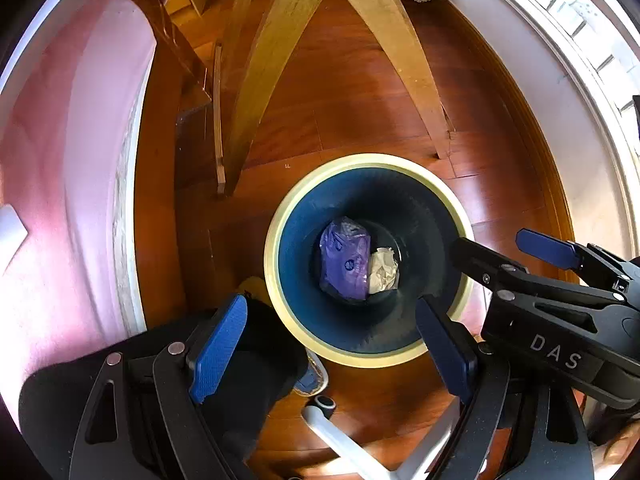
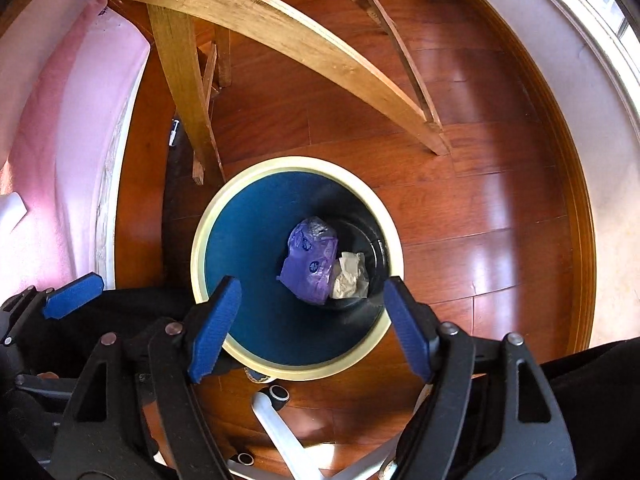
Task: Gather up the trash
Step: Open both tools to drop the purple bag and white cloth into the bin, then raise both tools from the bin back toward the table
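Observation:
A blue trash bin with a cream rim (image 1: 276, 280) (image 2: 200, 240) stands on the wooden floor below both grippers. At its bottom lie a purple plastic bag (image 1: 346, 264) (image 2: 308, 268) and a crumpled white paper (image 1: 384, 272) (image 2: 350, 278). My left gripper (image 1: 332, 348) is open and empty above the bin's near rim. My right gripper (image 2: 312, 328) is open and empty above the bin; it also shows at the right of the left wrist view (image 1: 496, 248).
Light wooden chair legs (image 1: 272, 80) (image 2: 280, 32) stand just beyond the bin. A pink bedcover (image 1: 60, 160) (image 2: 48, 140) hangs at the left. A white wall and window (image 1: 560, 80) are at the right. A white chair base with castors (image 2: 276, 420) lies near me.

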